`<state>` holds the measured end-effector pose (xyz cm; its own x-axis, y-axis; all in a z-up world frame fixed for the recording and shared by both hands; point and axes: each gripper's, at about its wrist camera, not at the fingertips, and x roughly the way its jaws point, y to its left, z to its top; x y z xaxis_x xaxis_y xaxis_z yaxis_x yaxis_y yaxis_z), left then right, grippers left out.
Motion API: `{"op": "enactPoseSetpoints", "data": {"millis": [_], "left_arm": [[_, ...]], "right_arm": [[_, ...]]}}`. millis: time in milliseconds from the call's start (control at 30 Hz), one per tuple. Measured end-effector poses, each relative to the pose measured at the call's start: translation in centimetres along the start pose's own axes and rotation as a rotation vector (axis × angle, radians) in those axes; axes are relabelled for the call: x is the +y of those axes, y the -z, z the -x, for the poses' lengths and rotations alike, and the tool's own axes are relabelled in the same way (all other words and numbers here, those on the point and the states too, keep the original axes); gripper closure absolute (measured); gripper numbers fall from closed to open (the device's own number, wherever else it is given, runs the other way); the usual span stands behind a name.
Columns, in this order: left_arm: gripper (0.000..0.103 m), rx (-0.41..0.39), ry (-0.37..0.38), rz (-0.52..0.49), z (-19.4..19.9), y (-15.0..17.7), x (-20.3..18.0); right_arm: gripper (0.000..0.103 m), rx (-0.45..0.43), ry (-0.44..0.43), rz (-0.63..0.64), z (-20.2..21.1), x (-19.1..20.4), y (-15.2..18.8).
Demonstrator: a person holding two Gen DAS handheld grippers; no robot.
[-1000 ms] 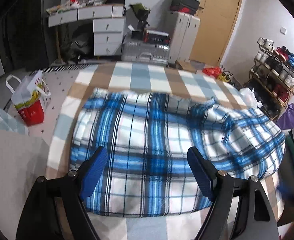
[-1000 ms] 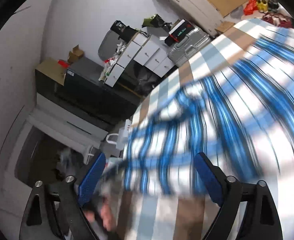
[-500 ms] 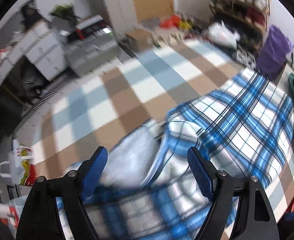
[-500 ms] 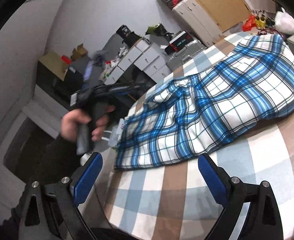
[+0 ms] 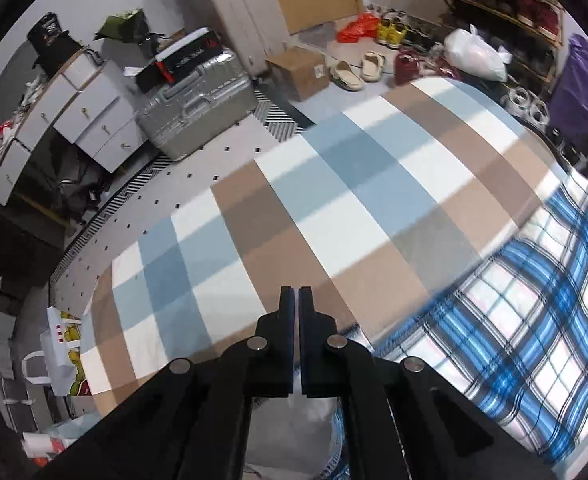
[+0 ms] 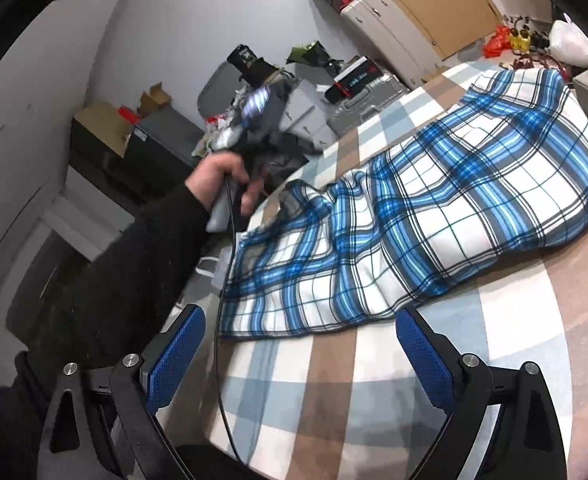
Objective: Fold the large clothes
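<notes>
A blue, white and black plaid shirt (image 6: 434, 216) lies spread and rumpled on the checked bedspread (image 6: 514, 320). My right gripper (image 6: 300, 360) is open and hovers over the bedspread just short of the shirt's near hem, with nothing between its blue pads. A hand in a black sleeve (image 6: 221, 176) holds my left gripper at the shirt's far left corner. In the left wrist view my left gripper (image 5: 296, 300) is shut, its tips over bare bedspread (image 5: 334, 208). No fabric shows between them. The shirt (image 5: 534, 312) lies to its right and runs under the gripper's body.
Beyond the bed stand a silver suitcase (image 5: 197, 100), white drawers (image 5: 89, 120), a cardboard box (image 5: 300, 72), slippers (image 5: 358, 68) and a shoe rack (image 5: 506, 0). A shopping bag (image 5: 63, 344) sits on the floor by the bed's left corner.
My left gripper swung from above the shirt to its left corner, rolled, and its jaws went from wide open to shut. The right gripper stayed open and barely shifted.
</notes>
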<state>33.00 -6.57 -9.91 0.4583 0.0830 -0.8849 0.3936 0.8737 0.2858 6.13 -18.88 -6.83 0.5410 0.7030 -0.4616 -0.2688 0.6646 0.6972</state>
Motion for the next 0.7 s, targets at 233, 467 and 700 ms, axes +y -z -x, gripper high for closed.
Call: {"op": "enactPoseSetpoints", "data": {"millis": [233,467,700], "left_arm": [[0.078,0.072,0.247,-0.017,1.6,3.7,3.3],[0.013,0.035,0.444,0.061,1.9,6.3,4.1],[0.093,0.089,0.384,-0.093,0.0,8.2,0.8]], "right_arm": [[0.005,0.008,0.008,-0.030,-0.3,-0.5,0.2],[0.005,0.046,-0.009,0.009,-1.1,0.9,0.9],[0.005,0.064,0.017,-0.022,-1.4,-0.1,0.9]]}}
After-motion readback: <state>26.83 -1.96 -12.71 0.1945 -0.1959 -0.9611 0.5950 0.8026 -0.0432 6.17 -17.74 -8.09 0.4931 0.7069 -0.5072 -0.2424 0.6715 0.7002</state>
